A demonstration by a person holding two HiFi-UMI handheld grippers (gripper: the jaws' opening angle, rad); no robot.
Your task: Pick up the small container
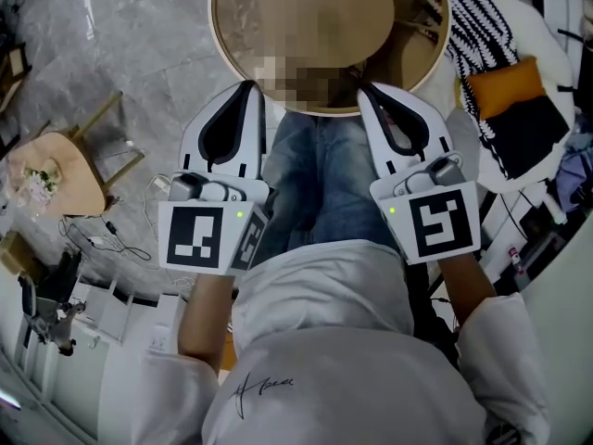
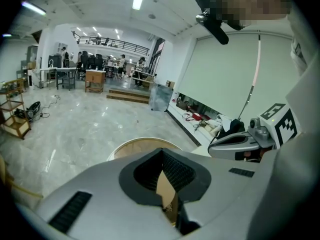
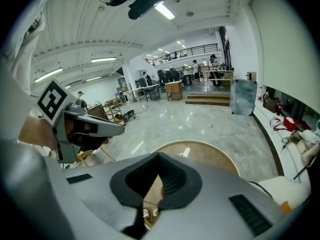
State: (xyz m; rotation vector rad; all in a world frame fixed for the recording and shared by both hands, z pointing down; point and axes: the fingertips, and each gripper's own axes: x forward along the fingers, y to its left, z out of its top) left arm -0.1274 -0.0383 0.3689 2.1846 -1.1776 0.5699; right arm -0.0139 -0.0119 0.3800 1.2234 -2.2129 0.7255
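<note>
Claws shut and empty by the round table

Both claws sit close to the person's white shirt [image 1: 324, 318] and point forward toward the round wooden table [image 1: 225, 40]. The left gripper [image 1: 248, 87] has its jaws pressed together at the tips. In its own view the ribbed pads meet, only table wood shows through the slit below them, and nothing is pinched. The right gripper [image 1: 364, 90] is closed tip to tip in the same way and is also empty.

The two grippers are side by side, apart from each other, with the person's jeans [image 1: 315, 174] between them. Each marker cube faces up at me, the left one [image 1: 198, 237] and the right one [image 1: 439, 221], with a small green light beside each.

I cannot tell where the small container is, as no view lets me pick it out.

A wooden chair [image 1: 57, 176] stands on the grey marble floor [image 1: 130, 35] off to my left. To my right lie a black-and-white striped cloth [image 1: 482, 17] and an orange cushion [image 1: 505, 83].
</note>
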